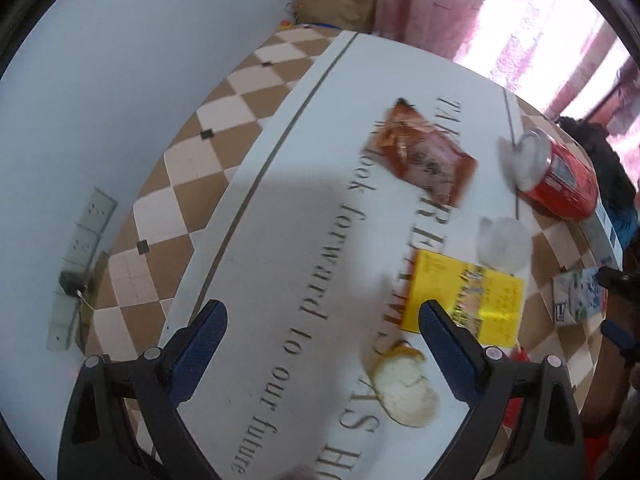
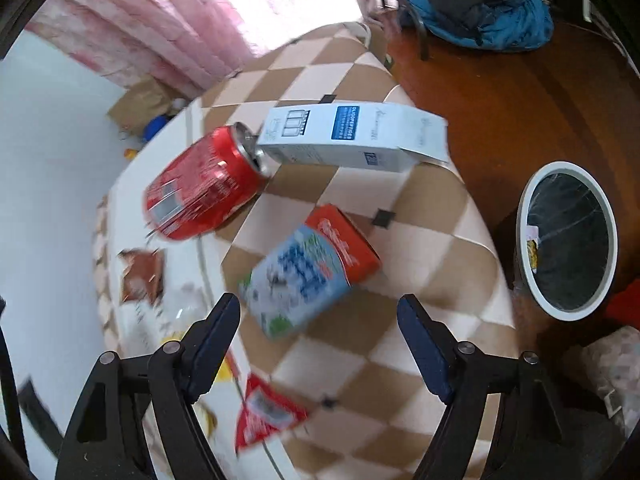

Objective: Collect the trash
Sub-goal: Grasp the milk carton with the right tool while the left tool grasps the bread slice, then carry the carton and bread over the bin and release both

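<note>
A white table (image 1: 280, 208) printed with large grey lettering stands on a brown-and-cream checkered cloth or floor, pink curtains (image 1: 532, 28) glowing behind it.

The left gripper (image 1: 322, 322) hovers over the lettered surface with its blue-padded jaws spread wide, nothing between them. Just beside its right finger lies a pale curl of peel or shell (image 1: 404, 390), and beyond that finger a yellow packet (image 1: 466, 294) rests flat. Farther out sit a crumpled white wad (image 1: 504, 240), a reddish-brown snack wrapper (image 1: 424, 152) and, near the table's far edge, a red soda can (image 1: 560, 180) on its side.

The right gripper (image 2: 320, 314) is likewise spread apart and empty, poised above the checkered surface. Just ahead of its fingers lies a tilted blue-and-white carton with a red end (image 2: 308, 272); below, near the left finger, a red-and-white packet (image 2: 266, 414). The soda can appears again beyond the carton, its top touching or nearly touching a long white box with a blue label (image 2: 352, 138). Off to the right, on the dark wooden floor, stands a round white-rimmed trash bin (image 2: 568, 236) lined with a dark bag, a scrap or two visible inside. A heap of dark and blue clothing (image 2: 480, 4) lies farther back.
</note>
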